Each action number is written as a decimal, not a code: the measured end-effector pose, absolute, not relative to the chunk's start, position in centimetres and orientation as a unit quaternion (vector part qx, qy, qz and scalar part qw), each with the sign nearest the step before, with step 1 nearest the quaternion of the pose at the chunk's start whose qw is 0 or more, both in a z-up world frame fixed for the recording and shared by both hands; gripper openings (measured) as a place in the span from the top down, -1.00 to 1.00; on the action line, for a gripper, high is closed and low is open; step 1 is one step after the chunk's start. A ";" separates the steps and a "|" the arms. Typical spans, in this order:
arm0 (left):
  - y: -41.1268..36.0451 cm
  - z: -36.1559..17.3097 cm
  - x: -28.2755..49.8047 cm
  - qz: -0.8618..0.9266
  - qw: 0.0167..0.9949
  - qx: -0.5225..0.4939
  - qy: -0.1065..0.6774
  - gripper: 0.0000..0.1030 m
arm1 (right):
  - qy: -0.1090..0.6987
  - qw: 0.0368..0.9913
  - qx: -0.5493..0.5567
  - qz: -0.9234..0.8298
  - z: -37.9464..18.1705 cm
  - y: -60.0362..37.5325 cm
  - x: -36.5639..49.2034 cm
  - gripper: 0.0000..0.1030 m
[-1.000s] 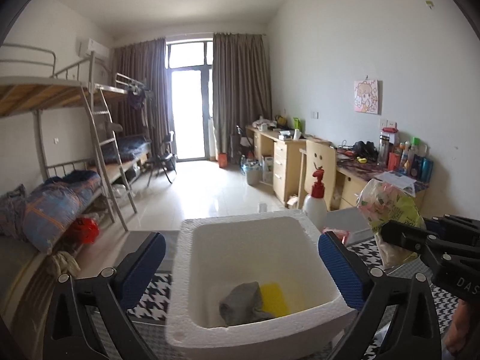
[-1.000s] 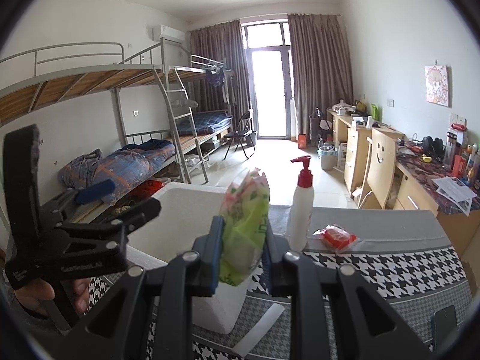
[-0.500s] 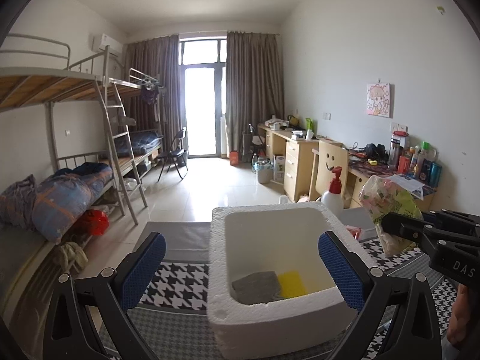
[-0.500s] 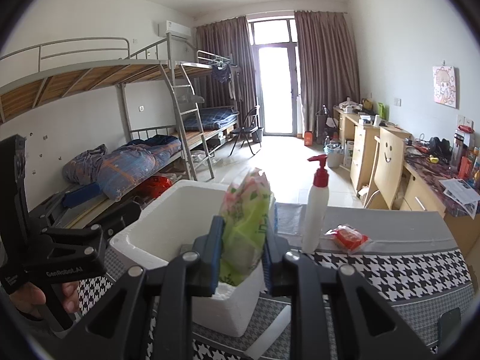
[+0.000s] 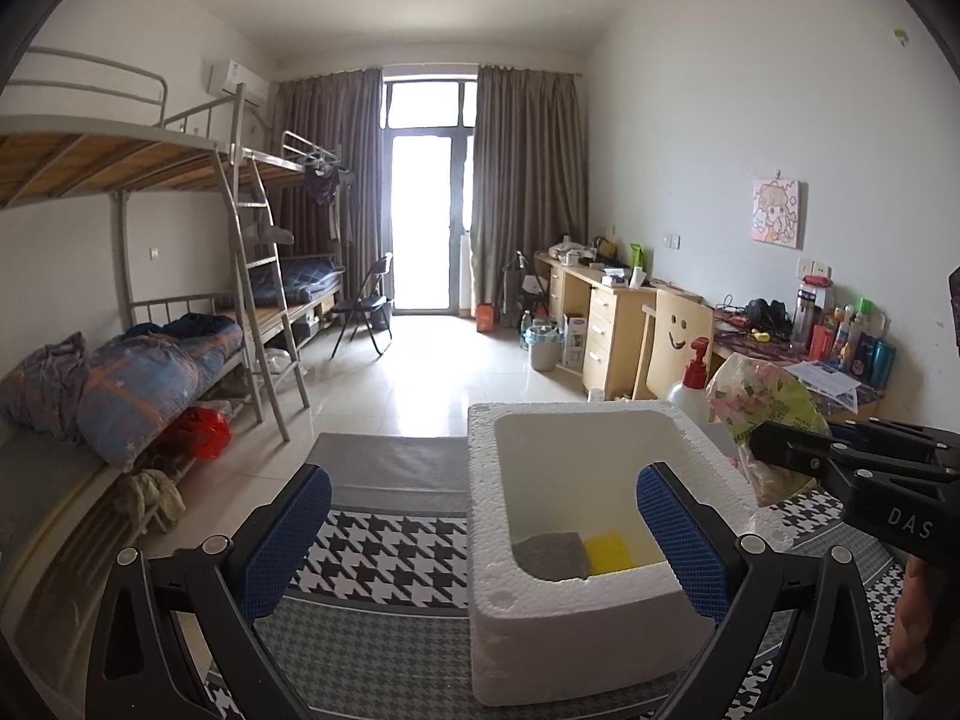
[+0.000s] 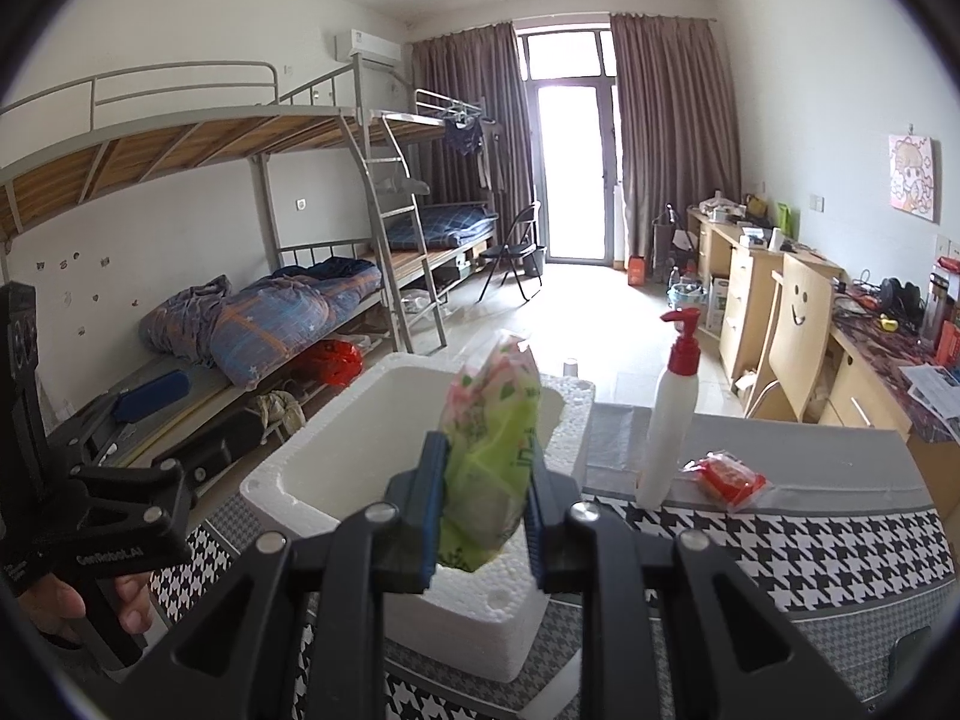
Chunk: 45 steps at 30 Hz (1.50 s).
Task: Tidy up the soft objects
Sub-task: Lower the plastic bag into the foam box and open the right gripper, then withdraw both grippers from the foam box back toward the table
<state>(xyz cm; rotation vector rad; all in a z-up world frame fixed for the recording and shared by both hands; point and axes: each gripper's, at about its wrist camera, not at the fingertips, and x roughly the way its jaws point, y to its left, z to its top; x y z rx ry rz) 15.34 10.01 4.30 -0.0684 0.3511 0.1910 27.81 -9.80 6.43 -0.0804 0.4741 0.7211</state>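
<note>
Midway: one packet going toward the box (image 5: 600,618).
Right gripper (image 6: 483,519) is clamping a packet (image 6: 489,456) over the box; two soft items (probably cloths) are lying inside; left gripper (image 5: 480,540) is gaping empty.

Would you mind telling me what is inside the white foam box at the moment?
In the foam box lie a grey cloth and a yellow sponge. Its near wall hides part of the floor.

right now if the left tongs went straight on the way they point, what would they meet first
Probably the white foam box: the open left tongs point slightly down and its near wall sits low between their fingers. Depth is unclear, so they might pass just over the rim.
</note>
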 end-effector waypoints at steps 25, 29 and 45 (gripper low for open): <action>12.7 3.7 12.7 0.130 0.977 -0.060 0.156 -0.98 | 0.269 0.887 -0.051 0.372 5.6 -6.3 29.6 0.48; 13.0 3.7 12.8 0.131 0.977 -0.063 0.158 -0.98 | 0.276 0.885 -0.059 0.372 5.2 -5.7 30.0 0.48; 13.3 3.8 12.0 0.129 0.977 -0.069 0.157 -0.98 | 0.264 0.887 -0.070 0.373 5.7 -5.8 29.0 -0.55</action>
